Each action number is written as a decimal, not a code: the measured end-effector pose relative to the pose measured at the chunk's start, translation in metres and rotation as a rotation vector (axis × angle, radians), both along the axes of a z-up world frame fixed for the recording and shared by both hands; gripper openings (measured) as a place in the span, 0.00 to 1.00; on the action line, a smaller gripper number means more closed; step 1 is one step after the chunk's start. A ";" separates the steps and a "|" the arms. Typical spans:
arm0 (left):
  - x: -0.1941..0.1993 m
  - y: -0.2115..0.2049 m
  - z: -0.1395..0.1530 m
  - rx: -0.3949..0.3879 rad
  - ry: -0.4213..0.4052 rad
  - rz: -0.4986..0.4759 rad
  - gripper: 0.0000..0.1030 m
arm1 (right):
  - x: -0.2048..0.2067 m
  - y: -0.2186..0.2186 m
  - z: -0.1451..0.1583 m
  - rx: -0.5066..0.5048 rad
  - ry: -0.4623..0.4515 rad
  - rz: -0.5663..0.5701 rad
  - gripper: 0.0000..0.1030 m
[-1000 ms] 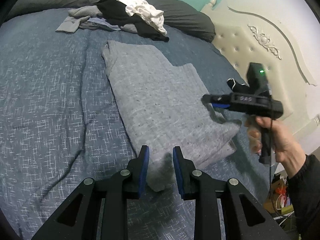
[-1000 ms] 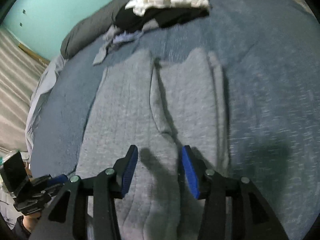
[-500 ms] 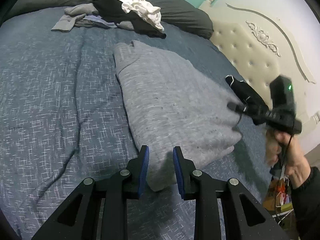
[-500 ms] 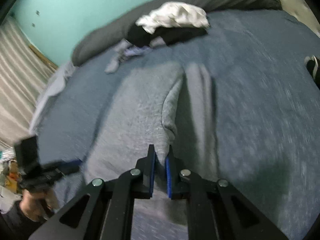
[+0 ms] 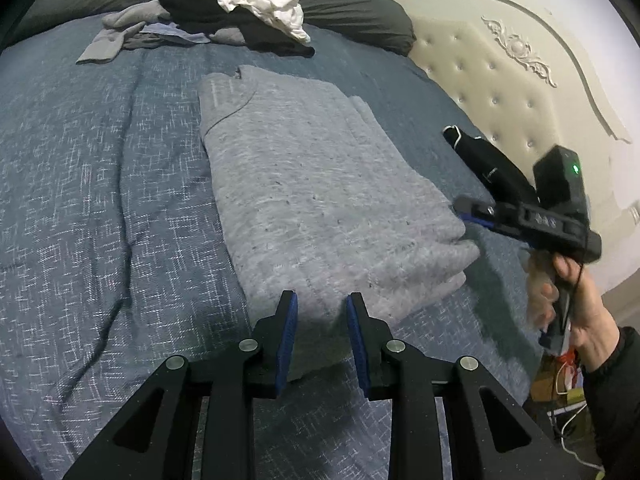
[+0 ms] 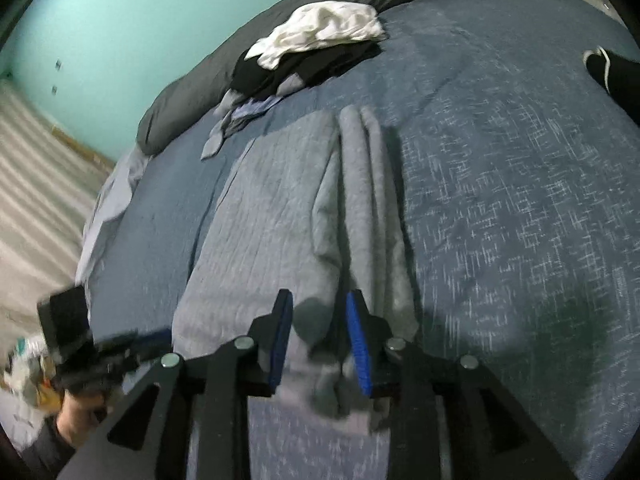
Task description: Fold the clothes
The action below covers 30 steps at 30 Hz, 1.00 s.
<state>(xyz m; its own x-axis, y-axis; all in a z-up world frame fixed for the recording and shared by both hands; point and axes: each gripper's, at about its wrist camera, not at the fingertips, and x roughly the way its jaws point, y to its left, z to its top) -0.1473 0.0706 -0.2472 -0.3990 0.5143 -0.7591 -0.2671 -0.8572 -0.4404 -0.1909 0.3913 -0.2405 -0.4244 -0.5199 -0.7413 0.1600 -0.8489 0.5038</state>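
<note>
A: Any writing or labels? None readable. The right tongs (image 5: pixel 466 216) carry pale marks on their side bar, too small to make out, and a green light on the block above.

B: Task item?

A: Grey sweater (image 5: pixel 316 196), folded into a long stack, lying mid-bed on the blue quilt (image 5: pixel 100 184), neckline toward the far side.

B: Surroundings?

A: Heap of unfolded clothes (image 5: pixel 224 20) at the far edge: white piece on top, black under it, grey and pale blue spilling to one side. Dark grey bolster (image 5: pixel 356 16) behind the heap. Cream tufted headboard (image 5: pixel 500 92) beside the bed. A black garment (image 5: pixel 488 164) with white trim lies near the headboard, apart from the sweater. Nothing sits on top of the sweater.

B: Left tongs?

A: Left tongs (image 5: pixel 318 320) angled downward, narrow gap, the sweater's near corner between the blue pads. Whether they pinch it, I cannot tell.

B: Right?

A: A hand (image 5: pixel 576 300) in a dark sleeve holds them by the grip at the sweater's other near corner. Their jaws have just been opening after a close; narrow now, a fold of grey cloth lies between the pads (image 6: pixel 358 340), and they do not visibly press it.
</note>
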 end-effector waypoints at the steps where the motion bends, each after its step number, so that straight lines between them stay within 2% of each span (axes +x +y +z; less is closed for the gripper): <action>1: 0.000 0.000 0.000 0.000 0.000 0.001 0.27 | 0.003 -0.001 -0.002 -0.005 -0.008 0.010 0.27; 4: 0.000 0.002 0.001 -0.004 0.000 0.001 0.28 | 0.012 -0.003 -0.008 -0.012 -0.034 0.041 0.30; 9: 0.001 0.003 0.005 -0.014 0.005 -0.009 0.28 | 0.019 -0.011 -0.024 0.019 -0.083 0.066 0.30; 10: 0.001 0.002 0.006 -0.015 0.007 -0.010 0.28 | 0.024 -0.012 -0.023 0.026 -0.075 0.077 0.29; 11: 0.001 0.002 0.006 -0.016 0.009 -0.010 0.28 | 0.028 -0.014 -0.021 0.036 -0.066 0.088 0.21; 14: -0.001 0.002 0.007 -0.015 0.011 -0.013 0.28 | 0.040 -0.020 -0.020 0.075 -0.063 0.127 0.10; 17: -0.002 0.003 0.009 -0.014 0.015 -0.017 0.28 | 0.047 -0.024 -0.023 0.093 -0.067 0.144 0.06; 23: -0.003 0.008 0.011 -0.035 0.022 -0.051 0.28 | 0.054 -0.017 -0.020 0.074 -0.047 0.121 0.06; 26: -0.002 0.008 0.009 -0.046 0.024 -0.061 0.29 | 0.058 -0.003 -0.009 -0.016 0.005 0.078 0.06; 28: 0.000 0.008 0.007 -0.058 0.026 -0.070 0.29 | 0.059 0.001 0.000 -0.066 0.037 0.066 0.10; 30: 0.005 0.010 0.005 -0.078 0.029 -0.081 0.29 | 0.058 -0.002 0.003 -0.067 0.022 0.075 0.15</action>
<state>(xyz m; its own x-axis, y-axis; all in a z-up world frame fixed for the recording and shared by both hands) -0.1425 0.0810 -0.2419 -0.3808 0.4856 -0.7869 -0.3490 -0.8635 -0.3640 -0.1333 0.3893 -0.2375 -0.3978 -0.5993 -0.6947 0.2335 -0.7984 0.5550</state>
